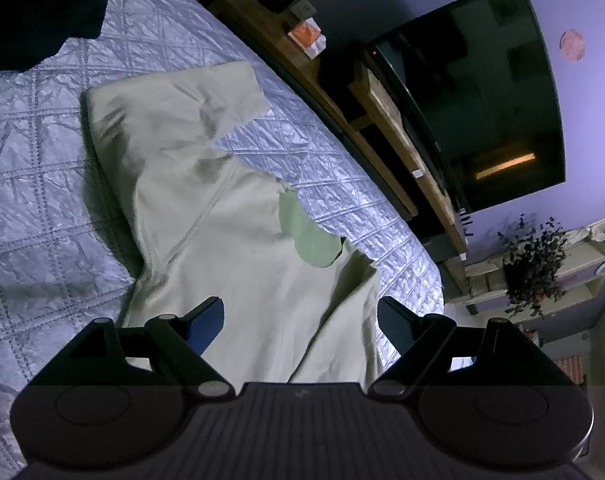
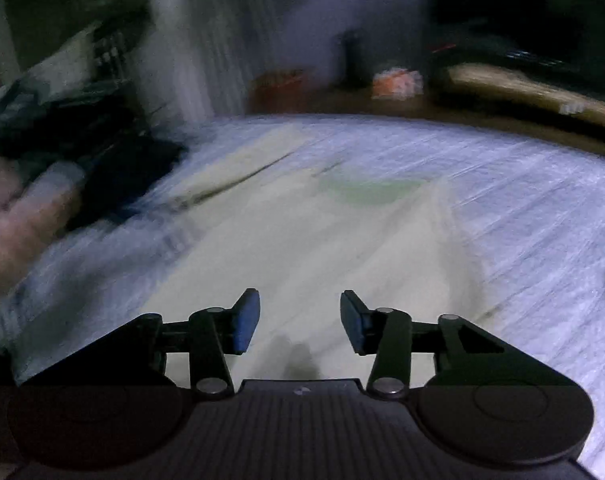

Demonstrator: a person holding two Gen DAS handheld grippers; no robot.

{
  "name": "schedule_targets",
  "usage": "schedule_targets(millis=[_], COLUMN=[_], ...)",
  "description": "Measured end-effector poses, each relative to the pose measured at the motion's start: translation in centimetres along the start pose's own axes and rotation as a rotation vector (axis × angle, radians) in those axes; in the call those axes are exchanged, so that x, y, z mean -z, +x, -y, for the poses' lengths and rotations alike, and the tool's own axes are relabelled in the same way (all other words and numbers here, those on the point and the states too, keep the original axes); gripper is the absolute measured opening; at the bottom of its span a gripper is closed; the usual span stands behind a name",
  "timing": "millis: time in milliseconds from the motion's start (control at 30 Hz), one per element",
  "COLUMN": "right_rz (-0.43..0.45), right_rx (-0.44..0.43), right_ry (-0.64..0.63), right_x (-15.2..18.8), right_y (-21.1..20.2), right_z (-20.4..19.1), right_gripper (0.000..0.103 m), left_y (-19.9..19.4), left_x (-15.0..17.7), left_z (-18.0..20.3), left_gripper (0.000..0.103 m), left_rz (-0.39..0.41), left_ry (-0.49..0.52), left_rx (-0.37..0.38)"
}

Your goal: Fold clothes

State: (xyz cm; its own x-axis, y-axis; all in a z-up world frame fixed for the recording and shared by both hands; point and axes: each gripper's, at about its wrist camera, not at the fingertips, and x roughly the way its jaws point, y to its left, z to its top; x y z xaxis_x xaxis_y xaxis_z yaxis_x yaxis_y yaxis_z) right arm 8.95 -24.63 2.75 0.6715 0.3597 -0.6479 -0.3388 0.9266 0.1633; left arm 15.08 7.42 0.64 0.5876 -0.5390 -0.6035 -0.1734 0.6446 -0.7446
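Pale green cotton shirt (image 1: 222, 216) flat on quilted silver-blue bed cover (image 1: 42, 160) | L gripper (image 1: 300, 320) fingers released, empty | R gripper (image 2: 300, 320) same, view blurred

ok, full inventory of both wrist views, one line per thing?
shirt: 1, pale green, spread on the bed, sleeve out
quilt: 1, light blue, covers the bed
dark garment: 1, black, on the quilt beyond the shirt
TV: 1, black, off, on the wall
wooden shelf: 1, brown, beside the bed
orange packet: 1, on the shelf
plant: 1, dark, on a pale shelf
left hand-held gripper: open, over the shirt
right hand-held gripper: open, over the shirt, view blurred
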Motion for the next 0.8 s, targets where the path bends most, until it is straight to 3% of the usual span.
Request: schedule_targets(millis=[100,167,267,467,533,700,767,800], right_rz=[0.007,-0.022,-0.031,-0.065,-0.098,-0.078,-0.006,0.039], right_rx=[0.153,0.194,0.17,0.124,0.177,0.311,0.292,0.231], right_ry=[0.008,-0.02,-0.005,-0.018,-0.021,0.106,0.128,0.098], right_x=[-2.8,-4.0,-4.8,-5.5,-5.6,-6.1,-6.5,-6.6], right_y=[3.2,5.8,8.2,12.6,14.1,14.5,13.0,11.9], right_z=[4.9,6.7,7.9,8.6,9.5,13.8,13.9,13.0], right_gripper=[0.048,0.042,0.036,0.034,0.0,0.006,0.008,0.01], left_y=[0.4,0.7,0.9,1.5,1.7,1.9,1.8,1.8], left_x=[0.0,0.0,-0.1,-0.1,-0.2,-0.4,-0.4,-0.4], left_z=[0.1,0.3,0.5,1.0,1.1,1.2,1.3,1.4], left_gripper=[0.081,0.081,0.081,0.081,0.081,0.081,0.081,0.081], left_rz=[-0.006,-0.006,0.002,0.002,0.0,0.002,0.005,0.007], left_ry=[0.002,0.002,0.003,0.013,0.016,0.012,0.014,0.014], left_rx=[-0.003,-0.004,-0.009,-0.018,-0.02,-0.018,-0.015,-0.013])
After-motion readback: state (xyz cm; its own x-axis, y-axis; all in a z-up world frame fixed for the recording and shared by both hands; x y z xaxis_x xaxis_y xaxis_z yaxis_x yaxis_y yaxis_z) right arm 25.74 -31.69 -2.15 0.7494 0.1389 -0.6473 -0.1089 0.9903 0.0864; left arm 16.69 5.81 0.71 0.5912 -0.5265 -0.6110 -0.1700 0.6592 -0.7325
